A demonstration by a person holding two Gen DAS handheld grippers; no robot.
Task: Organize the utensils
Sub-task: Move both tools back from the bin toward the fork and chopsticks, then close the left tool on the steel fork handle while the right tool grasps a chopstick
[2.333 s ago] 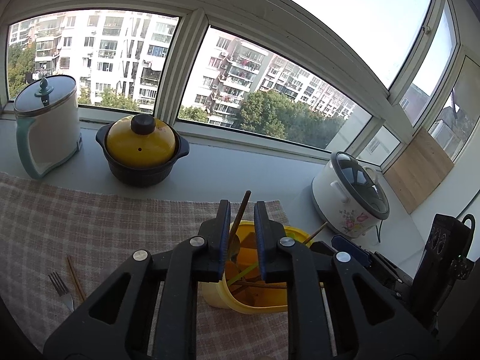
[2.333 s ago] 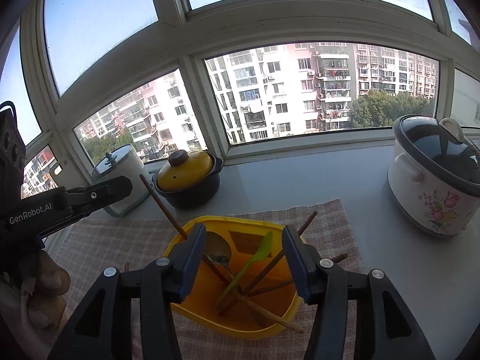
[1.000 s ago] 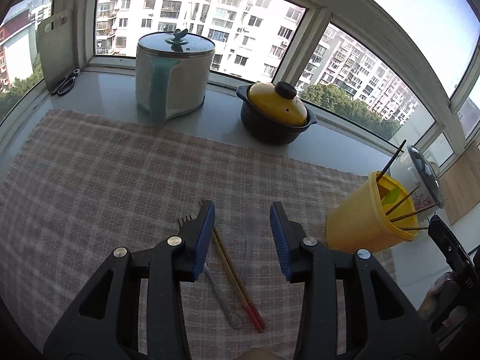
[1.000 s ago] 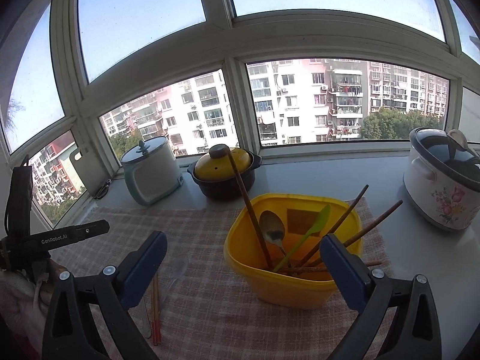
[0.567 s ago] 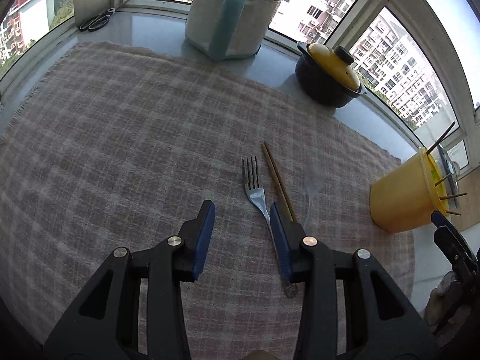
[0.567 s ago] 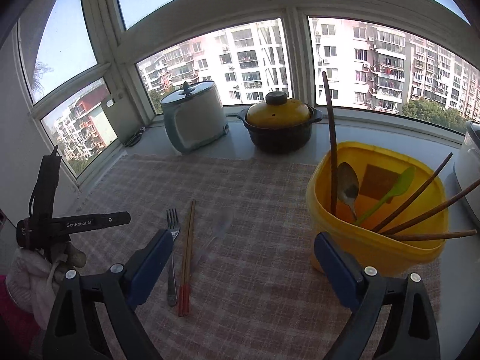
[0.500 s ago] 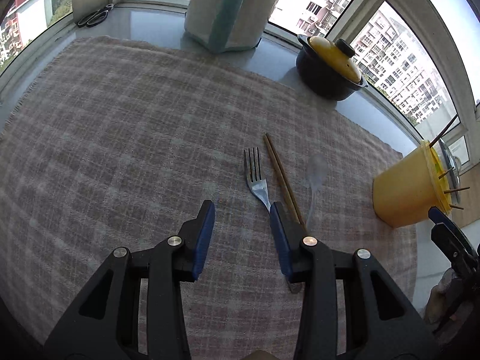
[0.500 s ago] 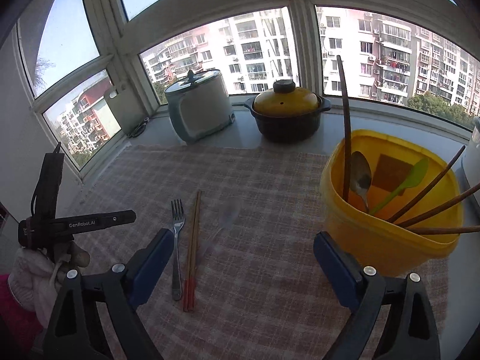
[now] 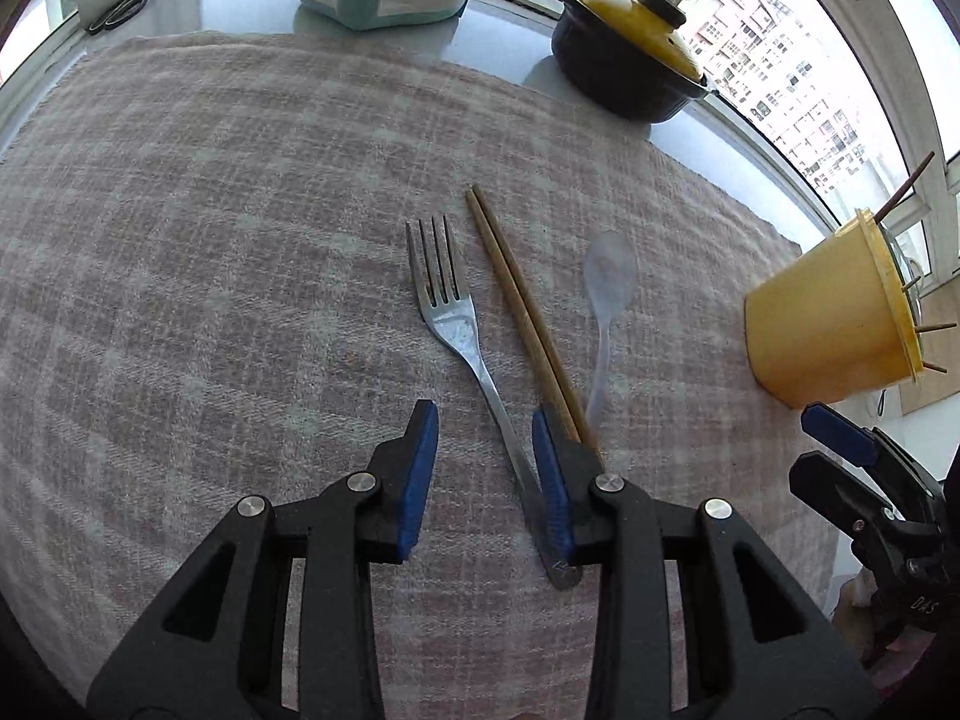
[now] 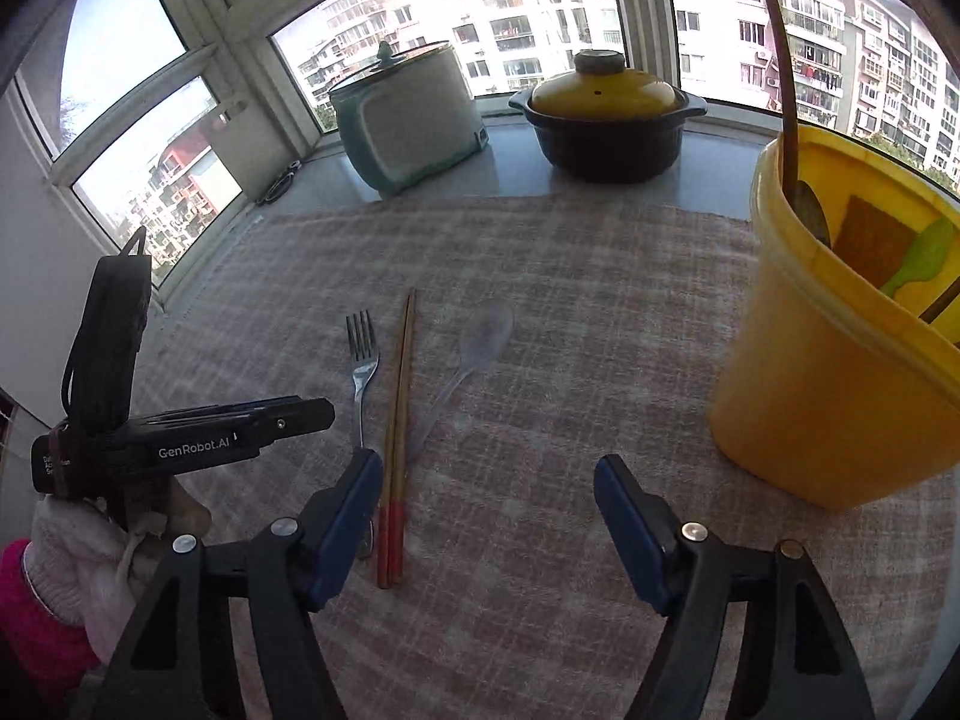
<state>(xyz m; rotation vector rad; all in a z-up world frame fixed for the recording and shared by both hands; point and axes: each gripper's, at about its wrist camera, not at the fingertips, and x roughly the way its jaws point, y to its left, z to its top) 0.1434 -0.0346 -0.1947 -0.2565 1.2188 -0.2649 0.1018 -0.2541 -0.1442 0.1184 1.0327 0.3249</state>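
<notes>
Left wrist view, lower centre: the left gripper (image 9: pixel 485 468) is closing, still unclamped, astride the thin, stiff, slippery steel fork (image 9: pixel 465 341) handle, best pinched mid-handle; the right gripper (image 10: pixel 487 519) narrows over bare checked cloth (image 10: pixel 600 312).

Bare cloth (image 9: pixel 210 252) left of fork (image 9: pixel 447 312)

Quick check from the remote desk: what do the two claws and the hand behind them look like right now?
Both are black plastic claws with silver rivets and blue pads: the left claw, the right claw. From the right wrist view, the left unit's side reads "GenRobot.AI" in white, with a black strap looped around it. The hand holding it wears a white knit glove with a pink cuff.
</notes>
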